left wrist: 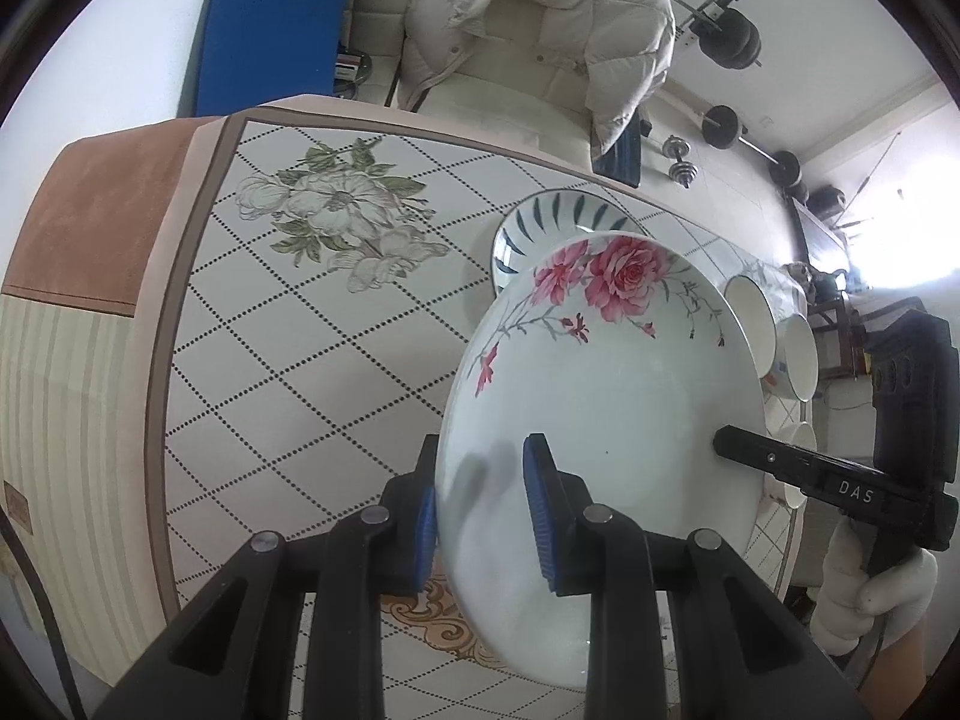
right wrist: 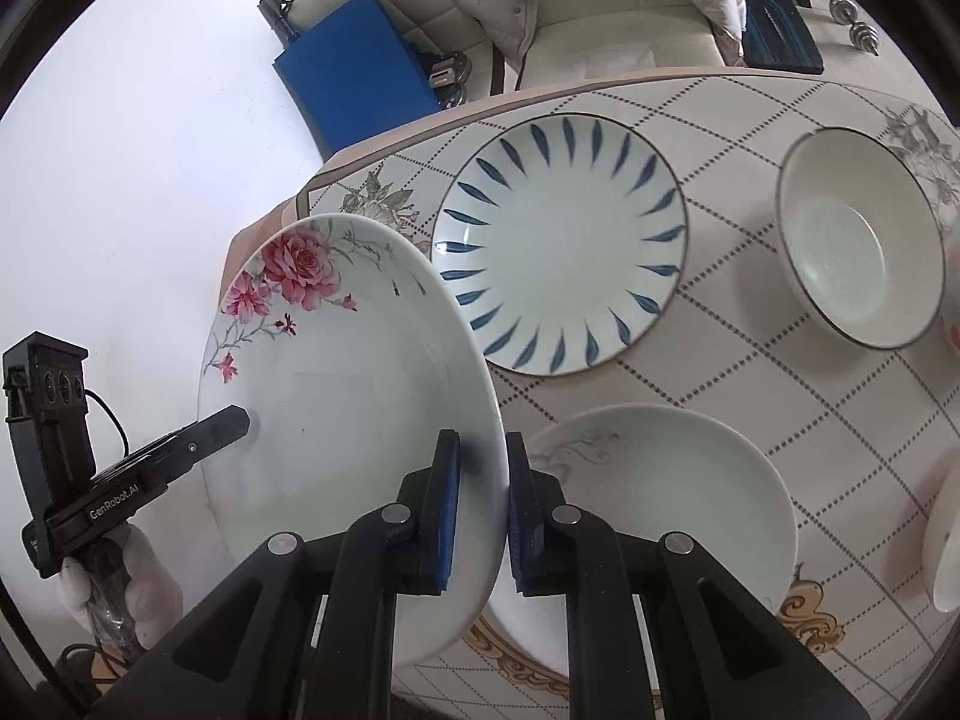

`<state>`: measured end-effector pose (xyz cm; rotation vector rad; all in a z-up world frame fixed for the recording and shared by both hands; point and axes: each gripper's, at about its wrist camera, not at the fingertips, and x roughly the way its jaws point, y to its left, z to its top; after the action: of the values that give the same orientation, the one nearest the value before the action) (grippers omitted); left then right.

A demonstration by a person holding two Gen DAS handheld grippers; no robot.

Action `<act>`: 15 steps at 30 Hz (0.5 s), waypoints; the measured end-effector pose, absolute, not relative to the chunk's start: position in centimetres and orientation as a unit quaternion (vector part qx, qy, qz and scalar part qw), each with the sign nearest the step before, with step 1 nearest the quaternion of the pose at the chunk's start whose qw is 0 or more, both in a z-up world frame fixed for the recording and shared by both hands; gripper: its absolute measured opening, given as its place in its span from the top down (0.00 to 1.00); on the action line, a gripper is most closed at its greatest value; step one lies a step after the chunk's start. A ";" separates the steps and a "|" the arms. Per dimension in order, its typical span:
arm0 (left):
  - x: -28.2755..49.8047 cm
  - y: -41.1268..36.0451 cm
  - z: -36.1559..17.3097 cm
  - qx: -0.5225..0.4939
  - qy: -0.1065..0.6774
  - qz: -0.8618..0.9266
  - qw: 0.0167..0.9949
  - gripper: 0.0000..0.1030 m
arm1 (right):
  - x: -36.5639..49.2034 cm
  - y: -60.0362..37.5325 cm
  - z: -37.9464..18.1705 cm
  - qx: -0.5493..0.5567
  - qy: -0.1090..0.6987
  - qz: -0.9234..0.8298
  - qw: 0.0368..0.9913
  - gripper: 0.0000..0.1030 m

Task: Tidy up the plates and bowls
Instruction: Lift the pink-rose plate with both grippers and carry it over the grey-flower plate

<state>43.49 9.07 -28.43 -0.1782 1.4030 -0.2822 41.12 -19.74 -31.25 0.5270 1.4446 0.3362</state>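
A white plate with pink roses (left wrist: 606, 372) is held tilted above the table between both grippers. My left gripper (left wrist: 480, 516) is shut on one edge of it. My right gripper (right wrist: 483, 516) is shut on the opposite edge of the rose plate (right wrist: 336, 384). The right gripper shows in the left wrist view (left wrist: 729, 441) and the left gripper shows in the right wrist view (right wrist: 240, 420). A blue-leaf plate (right wrist: 561, 240) lies flat behind it, also seen in the left wrist view (left wrist: 540, 222). A plain white plate (right wrist: 672, 480) lies under my right gripper. A white bowl (right wrist: 864, 240) stands at the right.
The table (left wrist: 270, 330) has a tiled cloth with a flower print. More white bowls (left wrist: 798, 354) stand along its right side. A chair with a beige jacket (left wrist: 540, 18) stands behind it. A blue board (left wrist: 270, 24) leans at the back left. Dumbbells (left wrist: 681, 162) lie on the floor.
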 end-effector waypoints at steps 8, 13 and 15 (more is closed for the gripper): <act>41.2 4.1 -29.4 -0.056 0.651 -0.154 0.741 0.77 | 36.2 -24.7 -31.8 0.257 0.647 0.129 0.706 0.85; 39.9 1.6 -30.8 -0.037 0.661 -0.163 0.731 0.77 | 33.8 -27.3 -32.9 0.272 0.649 0.115 0.701 0.85; 39.5 0.9 -31.6 -0.033 0.666 -0.165 0.727 0.77 | 33.1 -28.1 -33.5 0.276 0.652 0.111 0.698 0.85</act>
<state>39.45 0.93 -31.62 -0.0733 1.4686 -0.3646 33.09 -28.13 -33.55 0.6146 1.4529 0.2464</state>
